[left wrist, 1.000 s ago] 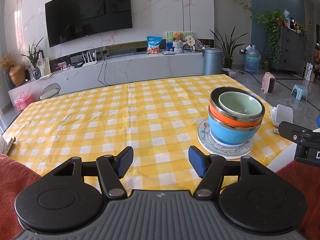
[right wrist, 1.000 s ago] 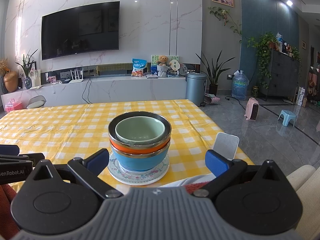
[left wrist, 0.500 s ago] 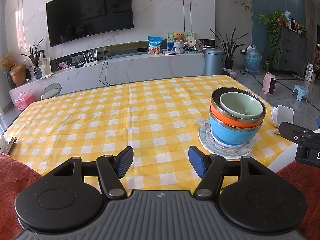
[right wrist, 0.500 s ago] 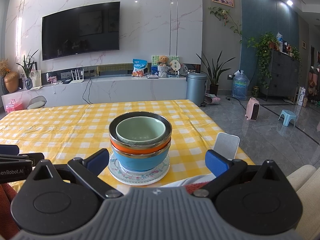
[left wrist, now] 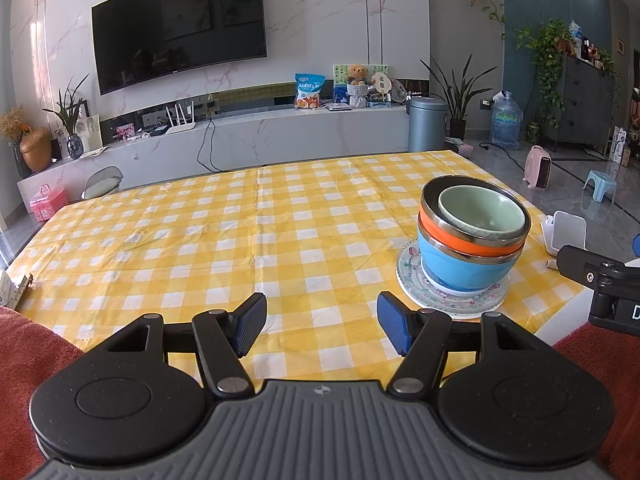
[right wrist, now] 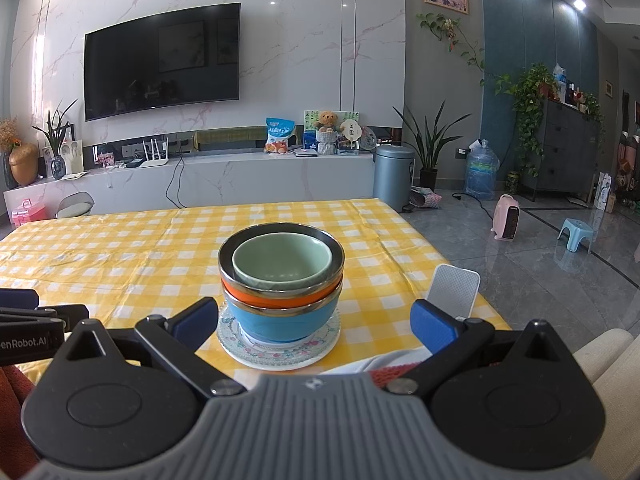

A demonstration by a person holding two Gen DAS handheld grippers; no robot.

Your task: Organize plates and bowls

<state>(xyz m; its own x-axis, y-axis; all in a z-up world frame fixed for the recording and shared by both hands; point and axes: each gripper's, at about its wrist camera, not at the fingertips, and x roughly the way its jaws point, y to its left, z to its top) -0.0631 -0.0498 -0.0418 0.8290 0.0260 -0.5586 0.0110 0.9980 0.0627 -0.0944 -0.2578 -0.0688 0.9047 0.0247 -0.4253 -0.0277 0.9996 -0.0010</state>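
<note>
Left wrist view. My left gripper (left wrist: 321, 325) hangs over the near edge of the table (left wrist: 208, 236), which is covered in a yellow-and-white check cloth; its blue-padded fingers (left wrist: 251, 323) are spread wide with nothing between them. To the right, near the table's right edge, stands the stack: a patterned plate (left wrist: 412, 280) carrying a blue bowl (left wrist: 460, 262), an orange bowl (left wrist: 452, 236) nested in it, and a pale green bowl (left wrist: 480, 212) nested on top. The stack leans slightly. Part of my right gripper (left wrist: 600, 280) enters at the right margin, apart from the stack.

Right wrist view. My right gripper (right wrist: 314, 322) faces the same stack head-on; its fingers (right wrist: 434, 326) are spread wide and empty. The plate (right wrist: 280, 350) sits between them in the frame, but beyond the fingertips, untouched. The blue bowl (right wrist: 280, 322), orange bowl (right wrist: 260, 300) and green bowl (right wrist: 282, 258) rest on it. A white meshed object (right wrist: 454, 290) stands just right of the stack.
</note>
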